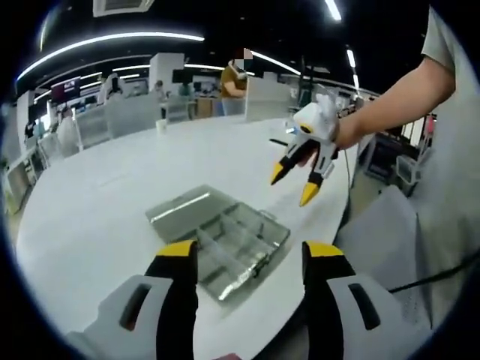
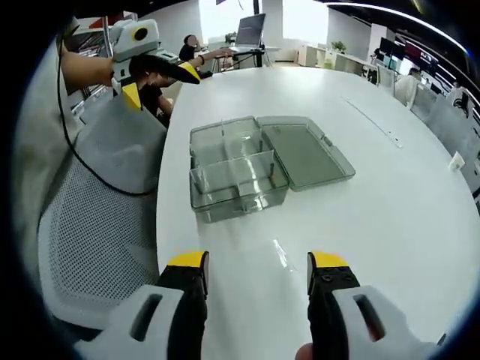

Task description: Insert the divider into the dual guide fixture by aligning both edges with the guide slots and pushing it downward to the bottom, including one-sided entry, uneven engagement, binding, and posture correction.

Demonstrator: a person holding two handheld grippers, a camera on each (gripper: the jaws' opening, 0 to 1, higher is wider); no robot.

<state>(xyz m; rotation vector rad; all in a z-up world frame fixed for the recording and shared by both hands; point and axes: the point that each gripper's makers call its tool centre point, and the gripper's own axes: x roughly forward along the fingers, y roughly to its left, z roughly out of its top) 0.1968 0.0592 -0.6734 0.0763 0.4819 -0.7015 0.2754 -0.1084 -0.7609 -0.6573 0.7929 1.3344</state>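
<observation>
The clear plastic box (image 2: 238,169), the guide fixture with its hinged lid (image 2: 304,154) laid open flat beside it, sits on the white worktop (image 2: 375,225) near the edge that faces the person. In the right gripper view an upright clear divider (image 2: 259,160) crosses the box between its compartments; whether its edges sit fully in the slots cannot be told. Bare worktop surrounds the box on every side, with wide room toward the far side and less toward the near edge. The right hand-held gripper (image 2: 257,271) hovers above the worktop short of the box, its 2 yellow-tipped jaws spread wide, holding and touching nothing. The left hand-held gripper (image 1: 250,262) is likewise spread wide and empty, hanging above the box (image 1: 219,240) in the left gripper view. A grey mesh chair (image 2: 97,217) stands just off the worktop edge beside the person. Desks, partitions and seated people fill the room beyond, well apart from the box.
</observation>
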